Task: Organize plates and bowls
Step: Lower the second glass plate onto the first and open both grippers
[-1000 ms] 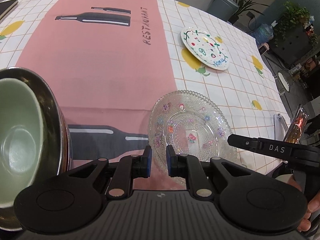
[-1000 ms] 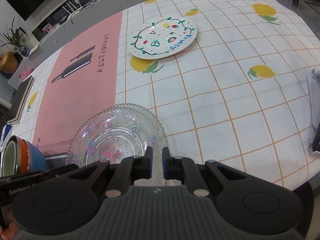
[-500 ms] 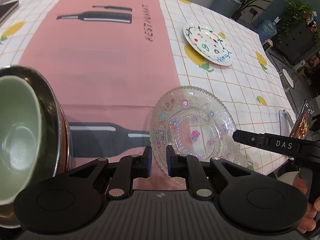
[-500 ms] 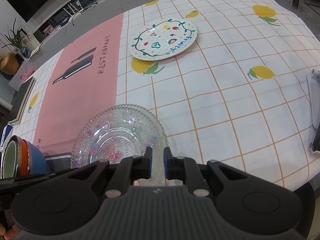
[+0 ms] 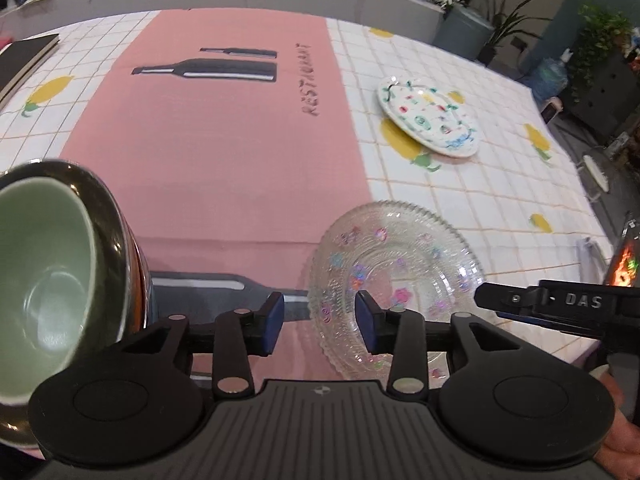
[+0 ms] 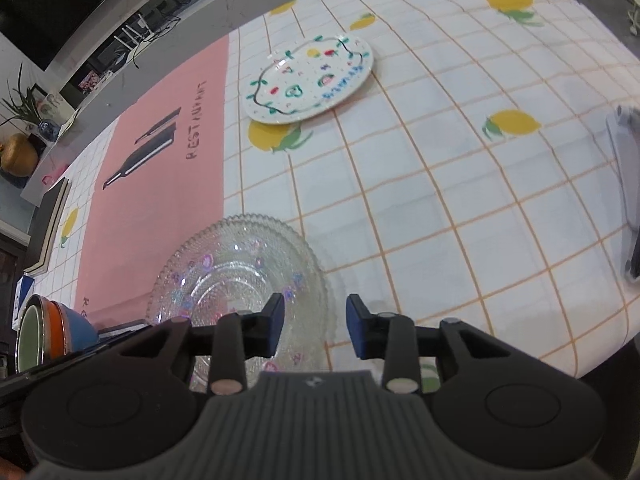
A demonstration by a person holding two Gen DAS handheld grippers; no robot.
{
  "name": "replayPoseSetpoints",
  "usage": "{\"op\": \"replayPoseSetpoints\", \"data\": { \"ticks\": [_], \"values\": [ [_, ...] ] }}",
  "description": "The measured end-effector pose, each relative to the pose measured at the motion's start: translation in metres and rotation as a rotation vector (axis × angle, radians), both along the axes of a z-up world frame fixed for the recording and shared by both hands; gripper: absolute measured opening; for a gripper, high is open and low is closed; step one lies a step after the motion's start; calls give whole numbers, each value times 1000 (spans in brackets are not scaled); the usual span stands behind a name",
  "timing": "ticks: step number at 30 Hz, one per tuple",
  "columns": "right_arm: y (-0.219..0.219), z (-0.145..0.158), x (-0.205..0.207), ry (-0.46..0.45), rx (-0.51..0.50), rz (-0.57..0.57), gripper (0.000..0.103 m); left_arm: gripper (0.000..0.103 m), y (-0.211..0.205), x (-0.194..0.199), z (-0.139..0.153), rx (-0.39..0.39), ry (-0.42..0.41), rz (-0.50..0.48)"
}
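A clear glass plate with small coloured flowers lies on the tablecloth near the front edge; it also shows in the right wrist view. A white painted plate lies farther back, also in the right wrist view. A stack of bowls with a green bowl on top stands at the left, seen too in the right wrist view. My left gripper is open and empty at the glass plate's near left rim. My right gripper is open and empty at its near right rim.
The table carries a pink and white checked cloth with lemon prints. A dark book lies at the far left edge. A grey device lies at the right edge. A phone stands by the right edge.
Both grippers have opened from shut. Both have pulled back a little from the glass plate, which stays on the cloth.
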State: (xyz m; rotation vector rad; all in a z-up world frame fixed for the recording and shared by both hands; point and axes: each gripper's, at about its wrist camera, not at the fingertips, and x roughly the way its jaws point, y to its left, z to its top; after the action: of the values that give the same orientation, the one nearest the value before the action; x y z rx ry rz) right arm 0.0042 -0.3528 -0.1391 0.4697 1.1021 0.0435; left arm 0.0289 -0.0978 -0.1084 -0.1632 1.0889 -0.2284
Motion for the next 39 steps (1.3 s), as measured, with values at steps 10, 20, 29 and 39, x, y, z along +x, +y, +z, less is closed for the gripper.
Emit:
{"op": "replayPoseSetpoints", "data": {
  "ticks": [10,20,29,39],
  "values": [
    [1,-11,-5,22,60,-7,34,41,-1,0,-13,-27,7,13],
    [1,-7,0,7,59,1,33,28,-14,1,-11,10,-39,-6],
    [4,-5,10,8,-5,1,24,28,-19,6,-10,20,-24,1],
    [0,-4,18,-8,-1,1,31,28,-22,13,-9,21,-25,-2]
  ]
}}
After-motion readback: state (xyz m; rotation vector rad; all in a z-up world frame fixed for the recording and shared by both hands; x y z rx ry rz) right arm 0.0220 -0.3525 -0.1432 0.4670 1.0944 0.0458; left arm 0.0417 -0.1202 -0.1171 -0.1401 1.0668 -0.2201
